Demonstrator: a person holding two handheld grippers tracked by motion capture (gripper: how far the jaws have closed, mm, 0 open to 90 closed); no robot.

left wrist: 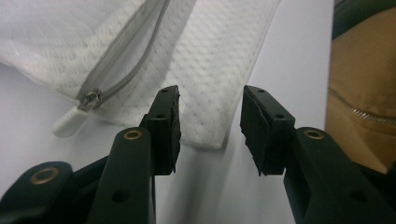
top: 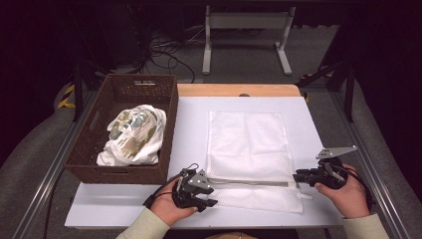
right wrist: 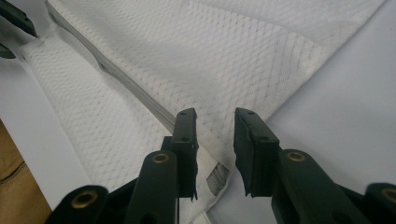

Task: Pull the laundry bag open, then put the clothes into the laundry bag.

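A white mesh laundry bag [top: 249, 149] lies flat on the white table top [top: 189, 124], with a grey zipper [top: 249, 182] running along its near part. My left gripper [top: 213, 196] sits at the bag's near left corner, jaws open. In the left gripper view the gripper [left wrist: 210, 95] stands just short of the bag corner [left wrist: 205, 70], the white zipper pull [left wrist: 70, 122] lying off to the left. My right gripper [top: 297, 177] is at the bag's near right edge. In the right gripper view its jaws [right wrist: 215, 114] stand open over the mesh [right wrist: 210, 56] beside the zipper's end [right wrist: 121, 79], nothing pinched.
A brown wicker basket [top: 99, 124] stands on the table's left side and holds a crumpled white printed garment [top: 134, 134]. A white frame [top: 246, 22] and cables lie on the floor behind the table. Metal rails run along both table sides.
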